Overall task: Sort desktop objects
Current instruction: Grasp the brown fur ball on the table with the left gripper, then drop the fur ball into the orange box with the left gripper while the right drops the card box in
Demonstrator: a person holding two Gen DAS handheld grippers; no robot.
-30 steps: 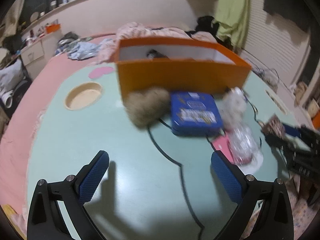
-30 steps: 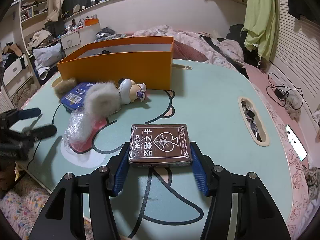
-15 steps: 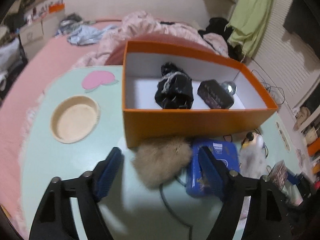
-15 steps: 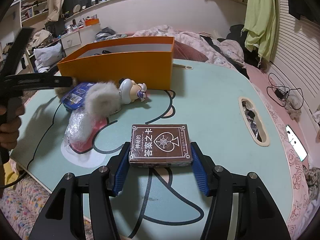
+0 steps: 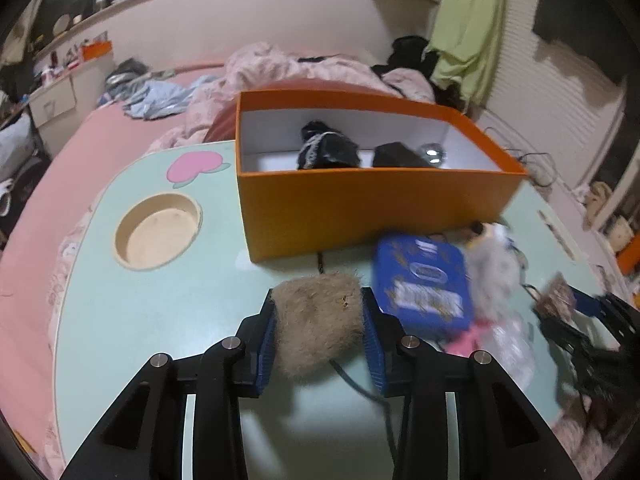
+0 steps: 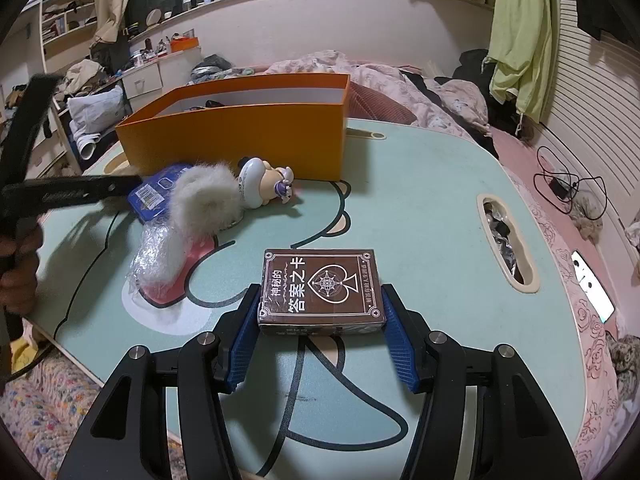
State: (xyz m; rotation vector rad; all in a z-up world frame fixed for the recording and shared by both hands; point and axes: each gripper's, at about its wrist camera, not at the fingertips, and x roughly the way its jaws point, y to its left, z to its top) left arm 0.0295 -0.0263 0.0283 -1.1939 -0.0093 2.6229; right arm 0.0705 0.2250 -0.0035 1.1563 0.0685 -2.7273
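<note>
Two grippers busy | left gripper (image 5: pixel 319 330) fingers closing on fur ball (image 5: pixel 318 322), on surface before orange box (image 5: pixel 372 204) | right gripper (image 6: pixel 320 330) fingers half open, clamping card box (image 6: pixel 320 292) | risk: soft fur slips out during lift
</note>
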